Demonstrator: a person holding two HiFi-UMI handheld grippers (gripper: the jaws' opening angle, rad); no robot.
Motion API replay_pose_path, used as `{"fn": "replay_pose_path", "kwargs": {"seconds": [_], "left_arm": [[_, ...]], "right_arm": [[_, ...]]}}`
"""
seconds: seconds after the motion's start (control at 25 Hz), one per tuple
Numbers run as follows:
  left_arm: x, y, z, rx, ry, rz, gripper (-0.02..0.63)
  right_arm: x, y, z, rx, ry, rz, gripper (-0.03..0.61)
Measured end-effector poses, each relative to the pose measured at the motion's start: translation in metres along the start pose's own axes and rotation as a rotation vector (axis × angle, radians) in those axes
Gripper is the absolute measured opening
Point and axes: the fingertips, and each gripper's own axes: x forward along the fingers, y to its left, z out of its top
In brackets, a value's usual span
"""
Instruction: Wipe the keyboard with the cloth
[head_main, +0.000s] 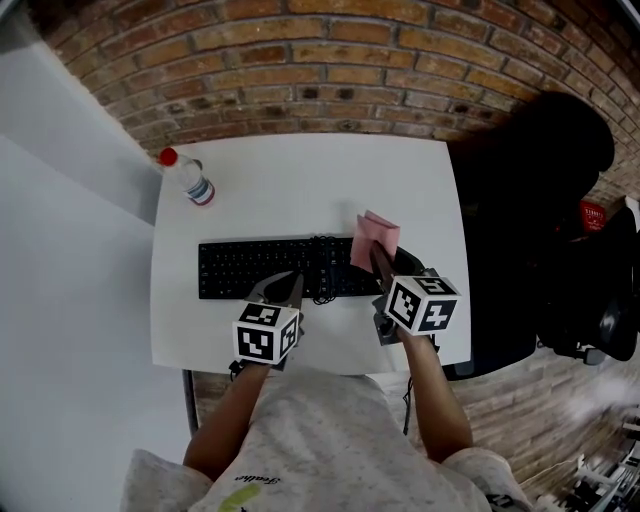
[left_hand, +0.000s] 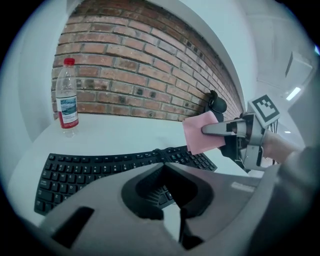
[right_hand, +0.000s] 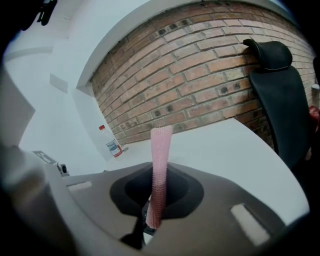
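A black keyboard (head_main: 270, 268) lies across the middle of the white table (head_main: 300, 180). My right gripper (head_main: 378, 258) is shut on a pink cloth (head_main: 376, 238), holding it upright above the keyboard's right end. In the right gripper view the cloth (right_hand: 161, 150) stands on edge between the jaws of that gripper (right_hand: 156, 175). My left gripper (head_main: 288, 288) hovers over the keyboard's front edge near the middle, shut and holding nothing. The left gripper view shows the keyboard (left_hand: 100, 167) under the left gripper (left_hand: 165, 172), and the cloth (left_hand: 200, 132) pinched in the right gripper (left_hand: 212, 129).
A clear water bottle with a red cap (head_main: 188, 178) stands at the table's far left corner. A black chair (head_main: 530, 230) is close against the table's right side. A brick wall (head_main: 330, 70) runs behind the table. A cable (head_main: 322, 272) loops over the keyboard.
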Motion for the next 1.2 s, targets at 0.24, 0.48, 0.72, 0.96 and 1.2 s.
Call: {"fn": "replay_pose_path", "kwargs": {"seconds": [0.24,0.48,0.72,0.96,1.2], "left_arm": [[-0.018,0.026,-0.008,-0.019,0.003,0.005,-0.006],[-0.039,0.059,-0.012,-0.032,-0.003,0.011,-0.006],[-0.064,0.091,-0.019,-0.051,-0.017,0.019,-0.006],[-0.088,0.126,-0.026,-0.076,-0.029,0.036,-0.006],[-0.113,0.158,-0.035,-0.096,-0.039,0.058,-0.006]], "right_arm": [[0.013,0.04,-0.001,-0.017,0.0,0.027,0.023],[0.034,0.088,-0.012,-0.04,0.019,0.055,0.023],[0.055,0.137,-0.028,-0.054,0.05,0.09,0.023],[0.077,0.184,-0.045,-0.066,0.08,0.126,0.023],[0.096,0.228,-0.063,-0.068,0.109,0.166,0.023]]}}
